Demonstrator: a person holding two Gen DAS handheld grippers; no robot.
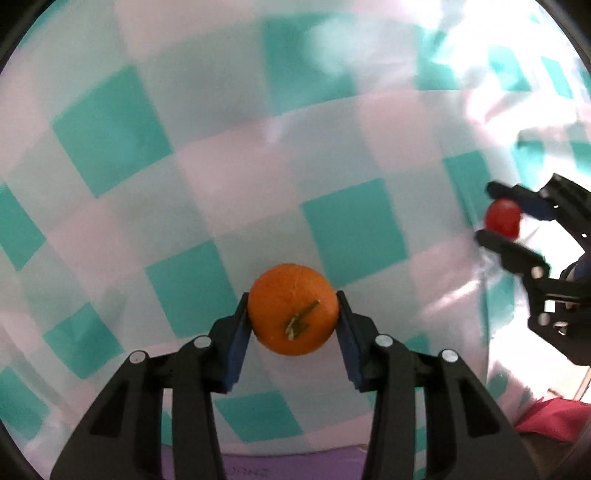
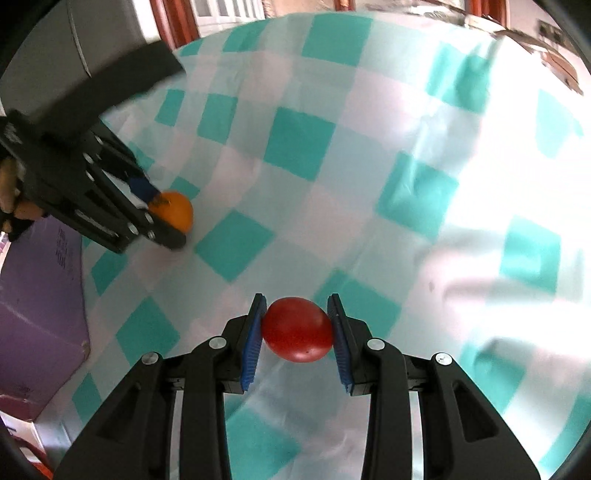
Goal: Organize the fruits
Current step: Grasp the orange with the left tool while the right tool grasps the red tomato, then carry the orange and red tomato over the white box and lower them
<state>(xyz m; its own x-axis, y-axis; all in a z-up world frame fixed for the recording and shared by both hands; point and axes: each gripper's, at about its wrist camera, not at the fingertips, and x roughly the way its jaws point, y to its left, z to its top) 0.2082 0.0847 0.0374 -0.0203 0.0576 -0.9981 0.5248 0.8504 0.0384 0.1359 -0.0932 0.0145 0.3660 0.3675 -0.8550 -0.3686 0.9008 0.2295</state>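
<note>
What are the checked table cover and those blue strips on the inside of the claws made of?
The table cover looks like thin plastic or coated cloth: it is glossy, throws white glare and lies in soft wrinkles. The blue strips look like ribbed rubber or soft plastic, matte with fine ridges, pressed against the red fruit. Neither is certain from looks alone.

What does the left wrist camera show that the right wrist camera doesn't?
Only the left wrist view shows the round orange fruit's green stem head-on, and a crumpled red cloth at the lower right. Only the right wrist view shows a purple cardboard box and wooden window frames. Both show the teal-and-white checked tablecloth, the left hand-held gripper around the orange, and the right hand-held gripper clamping a smooth red tomato.
</note>
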